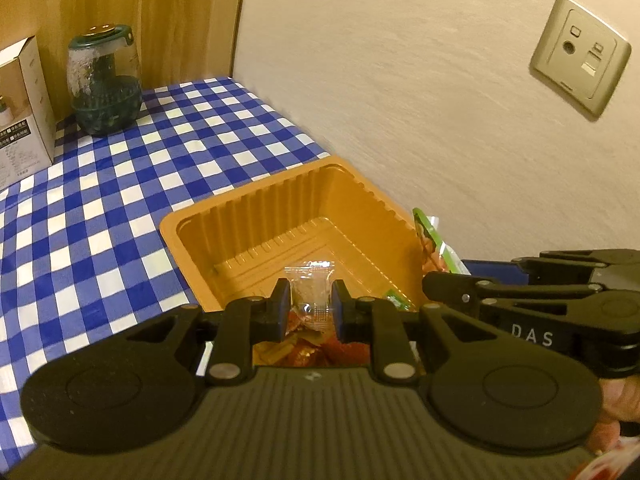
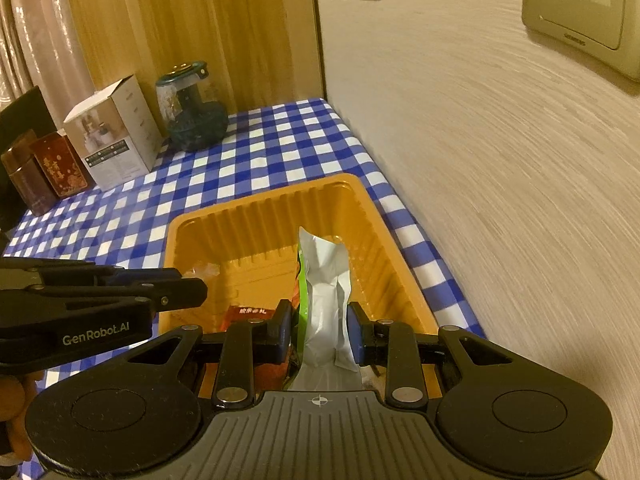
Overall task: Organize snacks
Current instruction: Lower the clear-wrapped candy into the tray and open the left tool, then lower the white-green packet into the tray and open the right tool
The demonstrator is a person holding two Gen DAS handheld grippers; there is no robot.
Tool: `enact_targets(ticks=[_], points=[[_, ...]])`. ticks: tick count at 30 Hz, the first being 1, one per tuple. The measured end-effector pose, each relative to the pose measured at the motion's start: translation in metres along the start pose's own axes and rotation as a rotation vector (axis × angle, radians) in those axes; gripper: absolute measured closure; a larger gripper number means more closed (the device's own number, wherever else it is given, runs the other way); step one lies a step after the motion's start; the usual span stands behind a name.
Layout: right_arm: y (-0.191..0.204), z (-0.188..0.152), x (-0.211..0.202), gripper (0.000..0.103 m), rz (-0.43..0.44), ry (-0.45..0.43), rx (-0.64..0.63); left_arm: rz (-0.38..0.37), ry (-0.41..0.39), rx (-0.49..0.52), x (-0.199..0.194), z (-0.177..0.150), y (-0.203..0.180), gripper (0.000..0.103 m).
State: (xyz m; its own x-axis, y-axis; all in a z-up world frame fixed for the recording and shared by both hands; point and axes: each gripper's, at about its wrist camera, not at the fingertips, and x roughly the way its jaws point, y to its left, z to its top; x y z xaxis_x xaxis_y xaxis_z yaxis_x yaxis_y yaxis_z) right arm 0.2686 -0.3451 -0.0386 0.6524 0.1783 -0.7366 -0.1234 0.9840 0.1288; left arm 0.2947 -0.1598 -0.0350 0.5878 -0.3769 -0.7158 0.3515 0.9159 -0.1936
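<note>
Along the far left edge of the blue-checked tabletop [image 2: 248, 152] stand dark red tins [image 2: 48, 168], a white carton [image 2: 114, 132] and a green-lidded glass jar [image 2: 192, 108] in the far corner. Against the wall edge sits an orange plastic tray [image 2: 264, 216]. Over its near left side, the left tongs [image 1: 310, 308] are closed on a clear-wrapped snack [image 1: 310, 294], above red and orange packets [image 1: 312, 350] lying in the tray. To the right, the right tongs [image 2: 319, 332] pinch a green-and-silver snack pouch [image 2: 326, 280] held upright over the tray's near right part.
</note>
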Motion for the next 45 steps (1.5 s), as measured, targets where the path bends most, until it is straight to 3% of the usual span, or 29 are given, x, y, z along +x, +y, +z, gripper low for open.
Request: enact_targets(ticks=[12,13,15,45], points=[[-0.004,0.007,0.016,0.073,-0.003,0.007,0.013,0.005,0.007,-0.025,0.027,0.009,0.011,0.083],[-0.005,0.007,0.016,0.073,-0.003,0.008,0.013,0.010,0.007,-0.028,0.030,0.009,0.012,0.081],[-0.005,0.007,0.017,0.073,-0.003,0.010,0.015,0.021,0.005,-0.033,0.031,0.008,0.014,0.065],[0.007,0.018,0.031,0.073,0.052,0.012,0.050,0.056,-0.001,0.012,0.012,-0.003,0.026,0.064]])
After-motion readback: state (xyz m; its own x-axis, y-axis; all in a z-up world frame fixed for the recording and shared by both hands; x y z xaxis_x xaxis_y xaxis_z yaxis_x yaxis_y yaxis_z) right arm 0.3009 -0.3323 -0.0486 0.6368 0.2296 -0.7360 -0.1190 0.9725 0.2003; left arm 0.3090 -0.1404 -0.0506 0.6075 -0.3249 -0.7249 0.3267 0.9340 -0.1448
